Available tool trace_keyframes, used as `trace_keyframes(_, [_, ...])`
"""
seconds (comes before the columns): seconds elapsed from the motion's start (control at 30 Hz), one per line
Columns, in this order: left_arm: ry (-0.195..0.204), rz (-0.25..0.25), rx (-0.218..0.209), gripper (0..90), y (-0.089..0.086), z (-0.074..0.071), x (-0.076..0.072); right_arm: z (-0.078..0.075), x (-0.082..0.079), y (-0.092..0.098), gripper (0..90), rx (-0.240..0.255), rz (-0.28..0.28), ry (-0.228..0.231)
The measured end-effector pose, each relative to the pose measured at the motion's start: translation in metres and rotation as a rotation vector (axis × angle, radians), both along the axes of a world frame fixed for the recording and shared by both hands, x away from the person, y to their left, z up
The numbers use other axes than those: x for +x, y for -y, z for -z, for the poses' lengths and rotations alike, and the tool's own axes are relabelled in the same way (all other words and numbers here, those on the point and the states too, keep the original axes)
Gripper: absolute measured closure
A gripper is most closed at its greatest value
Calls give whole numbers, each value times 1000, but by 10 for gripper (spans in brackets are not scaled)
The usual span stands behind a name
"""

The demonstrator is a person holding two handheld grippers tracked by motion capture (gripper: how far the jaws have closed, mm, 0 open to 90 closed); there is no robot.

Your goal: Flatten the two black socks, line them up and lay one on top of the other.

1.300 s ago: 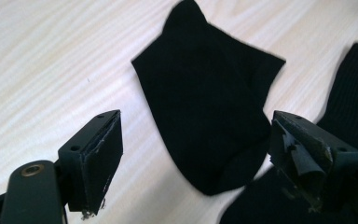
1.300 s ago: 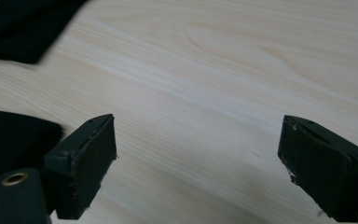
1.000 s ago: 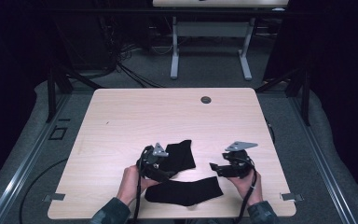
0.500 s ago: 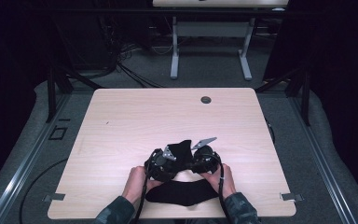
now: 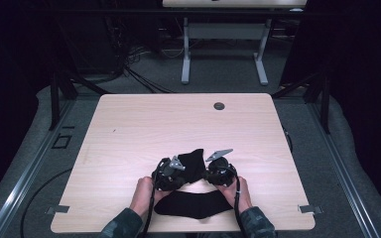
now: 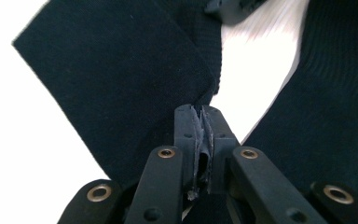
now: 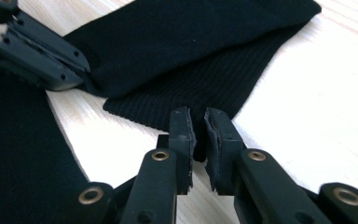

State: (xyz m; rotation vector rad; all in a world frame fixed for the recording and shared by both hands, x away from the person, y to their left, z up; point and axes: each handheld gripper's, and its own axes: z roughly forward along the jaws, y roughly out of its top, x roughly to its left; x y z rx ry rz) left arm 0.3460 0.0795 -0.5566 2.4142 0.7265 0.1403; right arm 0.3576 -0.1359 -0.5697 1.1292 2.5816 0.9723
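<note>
Both grippers have closed in on the upper sock (image 5: 192, 161) near the counter's (image 5: 129, 129) front edge. Left gripper (image 6: 199, 122) fingers pinch its cloth; right gripper (image 7: 196, 125) fingers stand slightly apart at the cuff, so a shallow bite could slip.

A pale wood-grain table (image 5: 129, 144) with rounded corners stands in a dim room, and a small dark round grommet (image 5: 219, 105) sits near its far edge. The table rests on a grey floor mat (image 5: 44, 124), with metal rails (image 5: 25, 173) running along both sides (a small square outline is marked on the left one). Beyond the far edge, a tangle of dark cables (image 5: 129, 69) lies on the grey floor. A second table (image 5: 228, 4) stands farther back on white legs (image 5: 184, 54) with flat feet. The sides of the room fall off into near-black shadow. Light falls brightest on the tabletop.
</note>
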Motion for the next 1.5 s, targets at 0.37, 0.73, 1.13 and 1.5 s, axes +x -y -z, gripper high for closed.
trace_keyframes(0.37, [58, -58, -100, 863, -21, -30, 2, -15, -7, 16, 815, 22, 17, 29])
trace_keyframes(0.73, [67, -125, -179, 861, -44, -48, 7, -31, -12, 47, 814, 31, 50, 41])
trace_keyframes(1.13, [-69, -231, -147, 684, -60, -20, 20, -16, -6, 84, 710, -63, 90, -16])
trace_keyframes(1.5, [24, -108, -98, 441, -62, -33, 0, -34, -28, 82, 580, -18, 43, 88])
